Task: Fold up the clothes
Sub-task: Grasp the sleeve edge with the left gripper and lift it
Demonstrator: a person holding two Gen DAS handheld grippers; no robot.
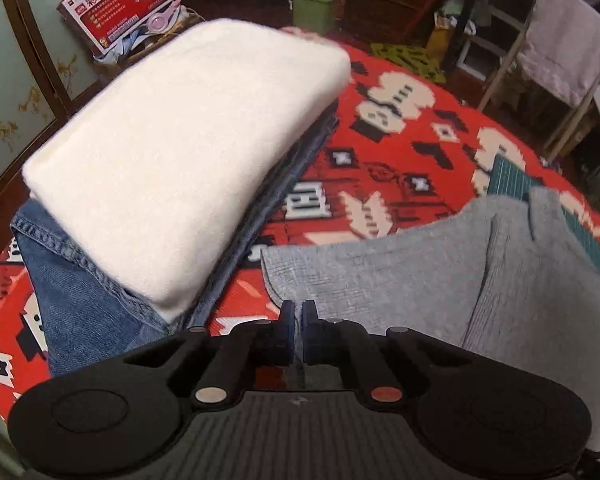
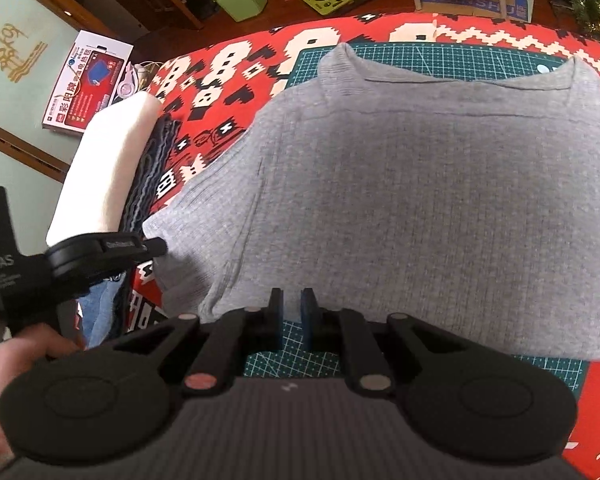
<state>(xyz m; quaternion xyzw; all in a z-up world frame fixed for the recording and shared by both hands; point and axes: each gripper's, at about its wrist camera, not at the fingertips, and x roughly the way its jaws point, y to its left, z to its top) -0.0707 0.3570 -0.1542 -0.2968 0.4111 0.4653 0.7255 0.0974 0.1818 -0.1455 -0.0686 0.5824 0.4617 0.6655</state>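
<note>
Grey top [image 2: 412, 200] is spread flat on green cutting mat [image 2: 440, 54], its left sleeve edge pinched in closed left gripper [image 1: 299, 312], right gripper [image 2: 291, 304] narrowly parted at hem holding nothing; sleeve fold-in is judged next, beside folded stack [image 1: 180, 152].

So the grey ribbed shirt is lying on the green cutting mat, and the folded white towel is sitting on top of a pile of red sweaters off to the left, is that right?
Not quite. The folded white towel sits on folded blue denim jeans, not red sweaters; the left wrist view shows this. The grey ribbed shirt does lie on the green cutting mat.
</note>
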